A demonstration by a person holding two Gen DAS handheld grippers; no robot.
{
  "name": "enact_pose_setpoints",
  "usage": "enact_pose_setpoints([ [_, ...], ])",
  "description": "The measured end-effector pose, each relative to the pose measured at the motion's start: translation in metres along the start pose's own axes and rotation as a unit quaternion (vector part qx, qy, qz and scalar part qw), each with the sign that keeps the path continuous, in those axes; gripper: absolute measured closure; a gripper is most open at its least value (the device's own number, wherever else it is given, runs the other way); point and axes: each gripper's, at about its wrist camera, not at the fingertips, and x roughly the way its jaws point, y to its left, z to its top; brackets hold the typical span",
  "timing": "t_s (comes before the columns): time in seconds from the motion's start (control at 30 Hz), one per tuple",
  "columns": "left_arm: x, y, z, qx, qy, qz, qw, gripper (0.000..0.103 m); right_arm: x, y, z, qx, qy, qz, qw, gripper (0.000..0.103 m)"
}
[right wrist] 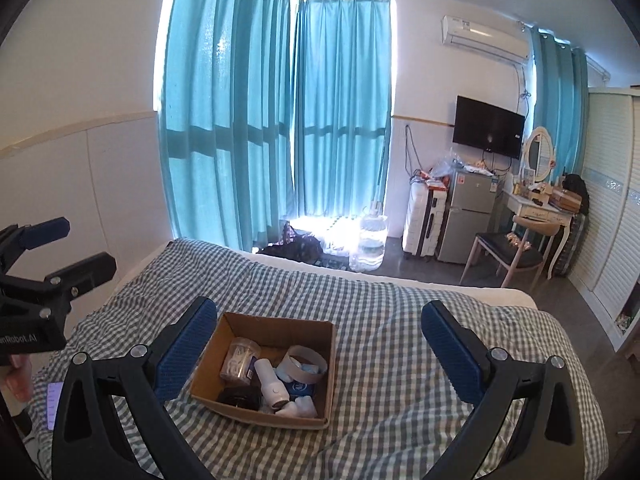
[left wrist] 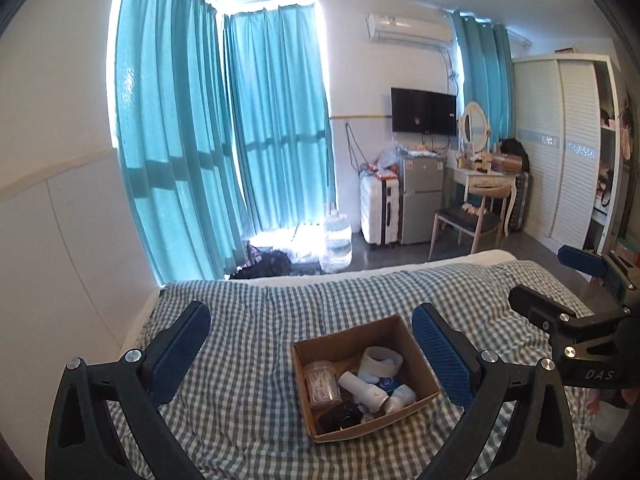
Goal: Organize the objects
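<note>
An open cardboard box [left wrist: 416, 348] sits on the checked bed cover [left wrist: 256, 360]. It holds a clear jar of cotton swabs [left wrist: 322, 382], a white cylinder device [left wrist: 362, 394], a roll of white band [left wrist: 382, 360], a black item [left wrist: 340, 416] and small blue-white items. The box also shows in the right wrist view [right wrist: 236, 322], with the jar [right wrist: 239, 359] and the cylinder [right wrist: 272, 386]. My left gripper [left wrist: 312, 344] is open and empty above the bed, the box between its fingers' line. My right gripper [right wrist: 320, 340] is open and empty, and also shows at the right edge [left wrist: 560, 280].
The bed [right wrist: 400, 340] fills the foreground. A phone [right wrist: 54, 404] lies at its left edge. Beyond stand teal curtains [left wrist: 224, 140], water jugs [left wrist: 338, 240], a white suitcase [left wrist: 378, 208], a small fridge [left wrist: 422, 200], a chair [left wrist: 468, 220], a dressing table [left wrist: 484, 176] and a wardrobe [left wrist: 560, 148].
</note>
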Motion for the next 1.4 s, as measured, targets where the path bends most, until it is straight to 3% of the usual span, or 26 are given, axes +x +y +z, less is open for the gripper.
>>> enact_pose_setpoints([
  [0.17,-0.04,-0.013,-0.009,0.002,-0.033,0.009,0.9994,0.0,-0.047,0.0,-0.012,-0.009,-0.021,-0.007,1.0,0.0],
  [0.27,-0.064,-0.014,-0.025,-0.026,-0.049,0.012,0.9984,0.0,-0.075,0.002,-0.024,-0.022,-0.047,-0.034,0.998,0.0],
  [0.43,-0.077,-0.02,-0.059,-0.047,-0.051,-0.002,0.9976,0.0,-0.104,0.0,-0.062,-0.015,-0.074,-0.045,0.996,0.0],
  [0.53,-0.073,-0.022,-0.079,-0.043,-0.039,-0.006,0.9983,0.0,-0.101,0.001,-0.089,-0.021,-0.073,-0.068,0.995,0.0],
  [0.73,-0.069,-0.029,-0.126,-0.053,-0.04,0.013,0.9977,0.0,-0.075,0.0,-0.136,-0.003,-0.039,-0.055,0.998,0.0],
  [0.97,-0.053,-0.034,-0.17,-0.034,-0.019,0.043,0.9983,0.0,-0.059,0.011,-0.169,-0.009,-0.032,-0.052,0.998,0.0],
  [1.4,-0.053,-0.028,-0.174,-0.056,-0.006,0.03,0.998,0.0,-0.053,0.013,-0.171,-0.003,-0.02,-0.058,0.998,0.0],
])
